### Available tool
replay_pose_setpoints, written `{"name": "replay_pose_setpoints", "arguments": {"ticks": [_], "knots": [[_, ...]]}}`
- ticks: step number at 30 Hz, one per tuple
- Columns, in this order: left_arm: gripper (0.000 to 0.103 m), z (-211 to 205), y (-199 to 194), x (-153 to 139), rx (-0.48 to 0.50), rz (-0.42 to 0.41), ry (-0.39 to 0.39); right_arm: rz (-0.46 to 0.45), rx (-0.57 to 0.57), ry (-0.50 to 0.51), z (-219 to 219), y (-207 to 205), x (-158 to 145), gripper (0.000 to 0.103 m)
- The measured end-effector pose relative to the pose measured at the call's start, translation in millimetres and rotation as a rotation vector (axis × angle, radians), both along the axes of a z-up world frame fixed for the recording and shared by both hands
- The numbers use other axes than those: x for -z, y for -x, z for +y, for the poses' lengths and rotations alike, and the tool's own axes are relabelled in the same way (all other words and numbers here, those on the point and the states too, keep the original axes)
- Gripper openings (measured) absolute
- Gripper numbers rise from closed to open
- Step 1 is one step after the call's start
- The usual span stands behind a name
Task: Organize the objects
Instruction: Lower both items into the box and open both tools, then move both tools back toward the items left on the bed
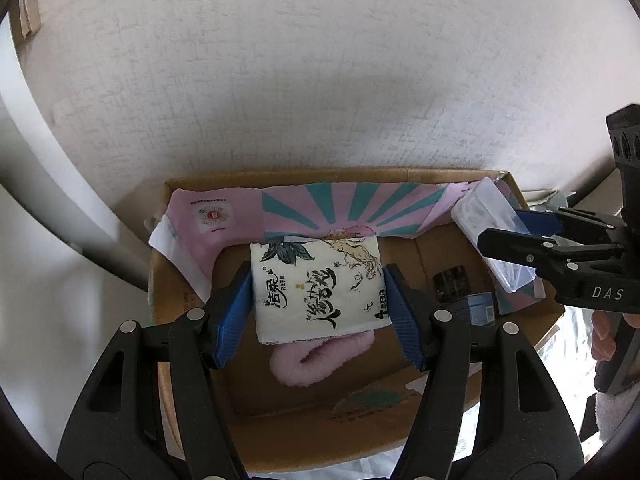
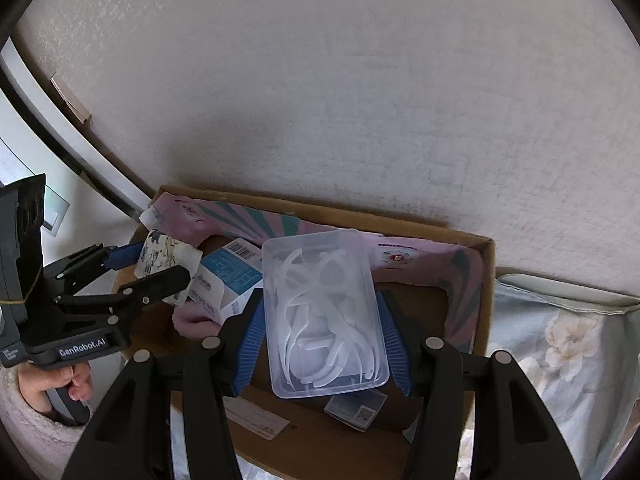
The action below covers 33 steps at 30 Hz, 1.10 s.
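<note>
My left gripper (image 1: 318, 296) is shut on a white tissue pack (image 1: 320, 286) with black brush lettering, held over the open cardboard box (image 1: 280, 428). The same pack (image 2: 168, 260) shows in the right wrist view between the left gripper's fingers (image 2: 160, 276). My right gripper (image 2: 320, 320) is shut on a clear plastic box (image 2: 324, 316) filled with white floss picks, also over the cardboard box (image 2: 482, 300). In the left wrist view that clear box (image 1: 492, 232) sits at the right, pinched by the right gripper (image 1: 508, 228).
Inside the cardboard box lie a pink-and-teal printed liner (image 1: 320, 212), a pink fuzzy sock (image 1: 320, 360), a blue-and-white carton (image 2: 228, 280) and a small dark jar (image 1: 452, 280). A white textured wall (image 2: 360, 100) stands behind. Floral bedding (image 2: 560, 352) lies to the right. A hand (image 2: 52, 388) grips the left tool.
</note>
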State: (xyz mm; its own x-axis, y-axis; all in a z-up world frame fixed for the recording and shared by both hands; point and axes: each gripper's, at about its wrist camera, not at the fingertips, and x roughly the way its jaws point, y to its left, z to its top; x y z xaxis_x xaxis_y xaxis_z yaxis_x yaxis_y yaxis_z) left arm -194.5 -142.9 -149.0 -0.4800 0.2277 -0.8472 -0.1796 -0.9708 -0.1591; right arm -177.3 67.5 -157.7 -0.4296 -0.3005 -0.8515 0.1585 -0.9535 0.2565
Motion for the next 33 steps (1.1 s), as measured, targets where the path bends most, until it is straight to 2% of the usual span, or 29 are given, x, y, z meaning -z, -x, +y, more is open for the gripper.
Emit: {"name": "replay_pose_setpoints", "arguments": {"ticks": [4,5,6,7,8,15,19,23,33], "knots": [[0.062,9.0,-6.2,-1.7,0.002,0.012,0.025,-0.023,0.006,0.023,0.1,2.0,6.4,0.051],[0.068,9.5,-7.9,-2.2,0.004,0.016,0.022,-0.03,0.004,0.037,1.6,2.8,7.8,0.053],[0.075,9.8,-9.0,-2.8,0.004,0.018,0.016,-0.036,0.003,0.048,3.8,2.4,8.8,0.06],[0.098,10.2,-9.8,-3.5,0.003,0.019,0.017,-0.042,0.004,0.058,5.2,2.4,9.4,0.066],[0.103,10.5,-11.4,-4.3,0.002,0.022,0.02,-0.04,0.008,0.065,7.4,1.6,8.6,0.076],[0.103,0.1,-24.4,-22.6,-0.028,0.032,0.017,-0.013,0.07,0.064,16.9,-6.4,-10.5,0.079],[0.103,-2.7,-34.4,-36.6,-0.055,0.04,0.008,0.004,0.063,0.049,22.3,-16.8,-30.3,0.079],[0.103,0.6,-44.4,-49.4,-0.072,0.055,0.002,0.02,0.061,0.034,14.8,-17.3,-36.8,0.079],[0.103,24.3,-70.5,-84.2,-0.083,0.117,0.02,0.096,0.076,0.007,54.4,-54.4,-80.0,0.079]]}}
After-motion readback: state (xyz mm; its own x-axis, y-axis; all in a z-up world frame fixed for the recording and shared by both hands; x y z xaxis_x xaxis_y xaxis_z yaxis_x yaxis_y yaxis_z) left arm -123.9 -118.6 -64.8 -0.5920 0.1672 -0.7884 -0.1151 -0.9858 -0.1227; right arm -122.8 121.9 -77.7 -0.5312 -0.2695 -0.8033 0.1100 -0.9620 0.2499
